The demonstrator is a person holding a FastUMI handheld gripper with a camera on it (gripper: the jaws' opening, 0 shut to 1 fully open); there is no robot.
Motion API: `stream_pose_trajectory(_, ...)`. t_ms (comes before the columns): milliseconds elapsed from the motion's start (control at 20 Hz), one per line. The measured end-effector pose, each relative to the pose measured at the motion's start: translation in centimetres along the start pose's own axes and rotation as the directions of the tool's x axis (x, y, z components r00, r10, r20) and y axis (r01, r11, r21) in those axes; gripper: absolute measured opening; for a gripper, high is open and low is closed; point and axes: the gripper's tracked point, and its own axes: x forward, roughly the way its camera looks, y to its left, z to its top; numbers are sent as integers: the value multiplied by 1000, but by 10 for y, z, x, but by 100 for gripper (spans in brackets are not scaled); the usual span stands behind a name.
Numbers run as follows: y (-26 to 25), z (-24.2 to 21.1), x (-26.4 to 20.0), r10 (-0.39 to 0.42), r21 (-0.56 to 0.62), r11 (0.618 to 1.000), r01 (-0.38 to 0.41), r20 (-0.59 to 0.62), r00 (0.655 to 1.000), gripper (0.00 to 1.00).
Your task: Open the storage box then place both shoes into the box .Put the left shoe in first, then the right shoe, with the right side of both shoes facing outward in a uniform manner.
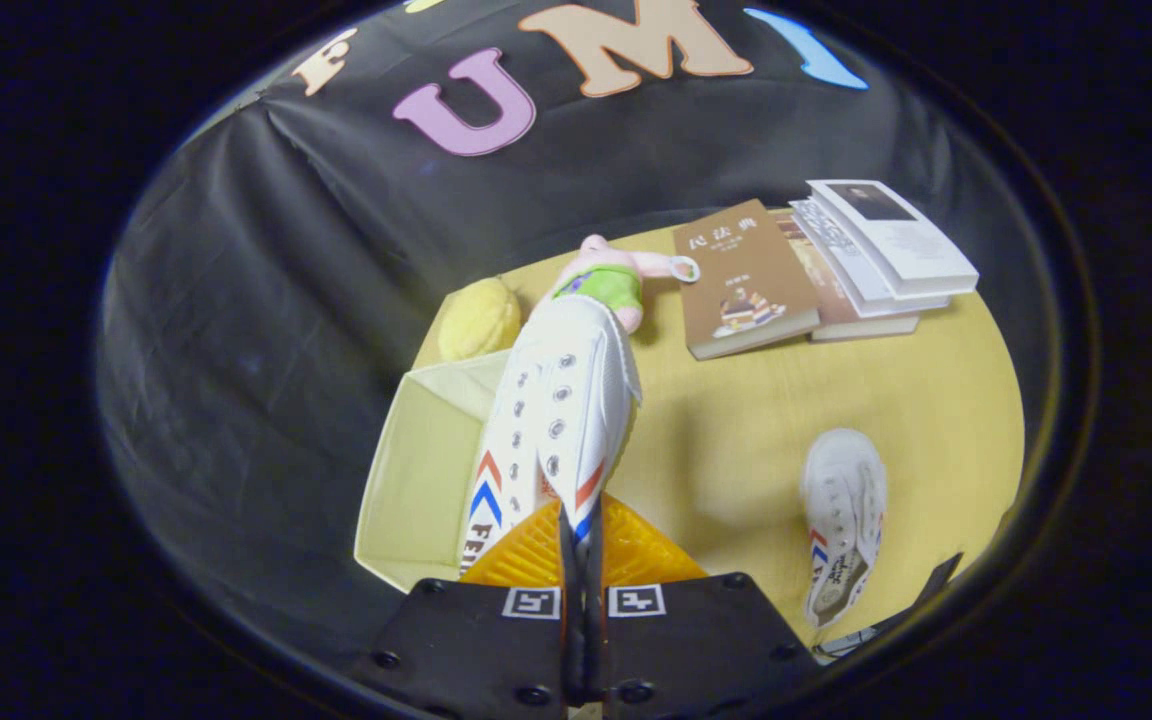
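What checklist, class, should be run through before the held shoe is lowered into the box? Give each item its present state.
1. Box open: ok. The storage box shows its bare inside, no lid over it.
2. Grip: ok. The tongs are closed on the edge of the held shoe.
3. Position: ok. That shoe hangs partly over the box's right wall.
4. Which shoe, left or right: cannot tell.
5. Second shoe within reach: ok. It lies on the table, right of the tongs.
6. Clutter clear of the box: ok. The plush toy and books lie beyond it.
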Motion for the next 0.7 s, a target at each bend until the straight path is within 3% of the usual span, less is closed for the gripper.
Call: stream_pose_trajectory(700, 109, -37, 75, 49, -79, 995, -58, -106, 993, 4)
